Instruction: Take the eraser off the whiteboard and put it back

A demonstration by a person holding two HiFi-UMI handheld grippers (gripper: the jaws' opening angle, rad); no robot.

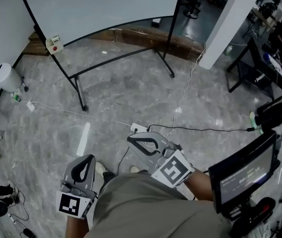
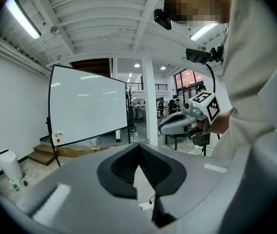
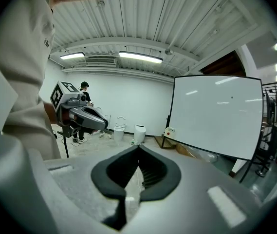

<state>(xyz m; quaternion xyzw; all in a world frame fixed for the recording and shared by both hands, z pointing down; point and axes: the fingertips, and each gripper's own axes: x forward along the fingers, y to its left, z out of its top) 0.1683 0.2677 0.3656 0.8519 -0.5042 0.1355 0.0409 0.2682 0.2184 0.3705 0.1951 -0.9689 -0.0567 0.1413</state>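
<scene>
Seen from well back from the whiteboard (image 1: 106, 4). At its lower left corner, against the frame, what looks like the eraser (image 1: 54, 42): small, white, with a red dot, too small to judge long axis or facing. Ahead and to the left of the left hand-held gripper (image 1: 86, 158), pressed together, empty. Likewise the right hand-held gripper (image 1: 133, 140), probably slightly farther from that corner.

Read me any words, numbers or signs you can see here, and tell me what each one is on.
No text reads clearly.
Screen: pale digits, too blurred to read.
Shirt logo: too small to read.
Left cube and right cube: square patterns, no letters.
</scene>
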